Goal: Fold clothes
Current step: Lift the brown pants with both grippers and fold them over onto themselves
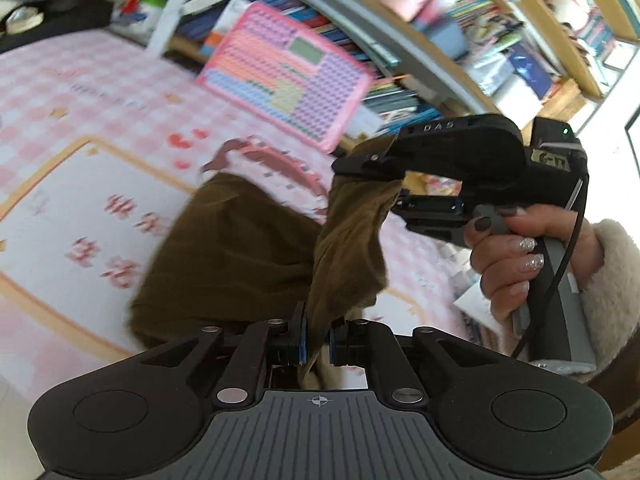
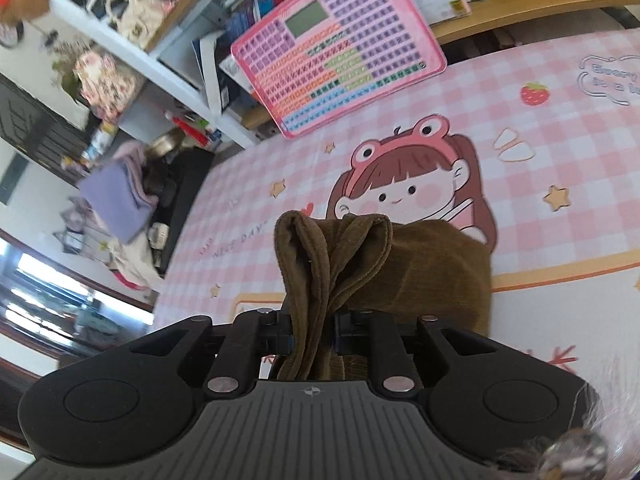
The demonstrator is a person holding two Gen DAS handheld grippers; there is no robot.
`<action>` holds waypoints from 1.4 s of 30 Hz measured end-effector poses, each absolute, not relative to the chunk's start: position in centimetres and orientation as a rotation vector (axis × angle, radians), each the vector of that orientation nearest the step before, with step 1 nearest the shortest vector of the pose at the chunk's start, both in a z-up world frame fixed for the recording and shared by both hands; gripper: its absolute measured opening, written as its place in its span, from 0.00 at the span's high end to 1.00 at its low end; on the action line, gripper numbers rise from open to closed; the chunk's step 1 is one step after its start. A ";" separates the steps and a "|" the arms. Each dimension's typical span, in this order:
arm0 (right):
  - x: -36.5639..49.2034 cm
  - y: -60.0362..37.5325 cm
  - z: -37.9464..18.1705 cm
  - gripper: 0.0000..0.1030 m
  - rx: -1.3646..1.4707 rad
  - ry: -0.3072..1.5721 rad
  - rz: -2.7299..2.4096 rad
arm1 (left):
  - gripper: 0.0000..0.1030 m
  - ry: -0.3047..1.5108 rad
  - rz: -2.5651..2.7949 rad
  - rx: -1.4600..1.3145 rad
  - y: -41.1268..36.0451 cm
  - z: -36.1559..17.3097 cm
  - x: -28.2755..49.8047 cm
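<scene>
An olive-brown garment (image 1: 224, 252) hangs over the pink checked table mat (image 1: 80, 80). My left gripper (image 1: 318, 340) is shut on one bunched edge of it. My right gripper (image 1: 384, 184) shows in the left wrist view, held by a hand, shut on another edge higher up. In the right wrist view the right gripper (image 2: 316, 336) pinches a folded bunch of the garment (image 2: 420, 272), which drapes down onto the mat (image 2: 560, 140) over the cartoon girl print.
A pink keyboard-chart board (image 1: 288, 76) leans against the bookshelf (image 1: 500, 32) at the mat's far edge; it also shows in the right wrist view (image 2: 340, 44). A purple folded cloth (image 2: 116, 200) and clutter lie past the table's left end.
</scene>
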State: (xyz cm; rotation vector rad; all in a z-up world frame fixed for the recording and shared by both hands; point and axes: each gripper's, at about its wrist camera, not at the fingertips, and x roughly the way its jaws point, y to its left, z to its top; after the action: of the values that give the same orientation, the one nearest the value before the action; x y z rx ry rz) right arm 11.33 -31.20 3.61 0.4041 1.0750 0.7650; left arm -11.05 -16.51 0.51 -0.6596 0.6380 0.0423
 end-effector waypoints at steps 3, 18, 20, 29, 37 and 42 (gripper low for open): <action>10.7 -28.8 2.7 0.61 0.372 1.078 0.751 | 0.83 0.695 0.048 -0.647 -14.6 -0.3 -11.8; 3.3 -34.8 2.4 0.46 0.275 0.891 0.488 | 0.46 0.734 -0.079 -0.557 -9.6 -0.5 -6.6; 1.5 -35.5 1.2 0.44 0.231 0.897 0.458 | 0.46 0.758 -0.087 -0.545 -9.8 -1.0 -4.8; -0.8 -33.1 -2.2 0.44 0.146 0.972 0.388 | 0.88 0.668 -0.205 -0.354 -11.7 1.7 -4.9; -1.0 -30.8 -3.3 0.41 0.056 0.998 0.387 | 0.80 0.836 -0.137 -0.548 -7.1 -3.3 -2.7; -0.9 -31.1 -3.3 0.40 0.072 1.003 0.380 | 0.52 0.758 -0.155 -0.632 -5.7 -2.2 -2.0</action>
State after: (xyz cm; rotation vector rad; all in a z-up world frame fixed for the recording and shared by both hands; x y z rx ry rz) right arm -0.90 -31.07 -3.32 0.0716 1.0025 0.3804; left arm -2.04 -5.69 -2.23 -0.6317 0.7578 -0.1554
